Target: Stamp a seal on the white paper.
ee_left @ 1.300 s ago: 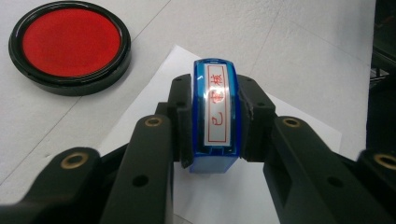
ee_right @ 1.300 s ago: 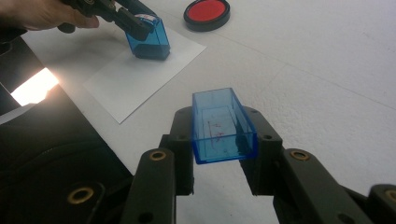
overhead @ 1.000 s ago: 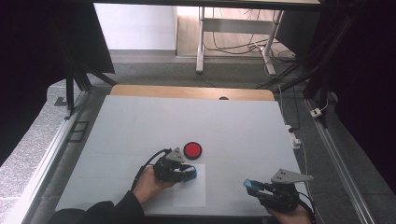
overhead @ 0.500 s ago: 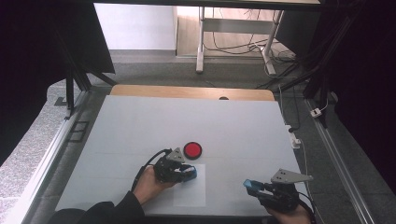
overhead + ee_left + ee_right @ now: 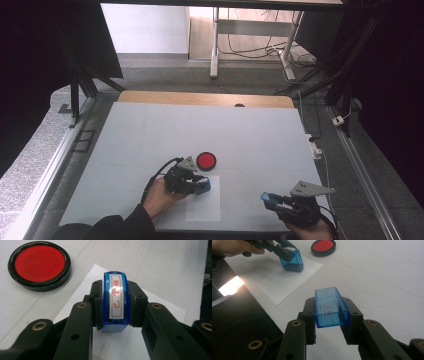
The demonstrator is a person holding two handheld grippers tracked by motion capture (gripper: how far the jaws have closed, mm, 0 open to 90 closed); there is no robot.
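My left gripper [image 5: 200, 185] [image 5: 115, 306] is shut on a blue stamp [image 5: 115, 302] [image 5: 203, 186] [image 5: 292, 259] with a white label of red characters, and holds it down on a white sheet of paper [image 5: 205, 202] [image 5: 160, 307] [image 5: 279, 280]. Just beyond the sheet lies a round red ink pad [image 5: 206, 160] [image 5: 39, 265] [image 5: 323, 247] in a black case. My right gripper [image 5: 274, 201] [image 5: 332, 310] is shut on the stamp's clear blue cap [image 5: 331, 307] [image 5: 268, 199], held with its open end up near the table's front right edge.
The white table top [image 5: 200, 130] stretches far and wide beyond the pad, with a wooden strip [image 5: 200, 98] at its far edge. Dark frames and cables stand around the table. A person's left hand [image 5: 155, 197] and sleeve come in at the bottom.
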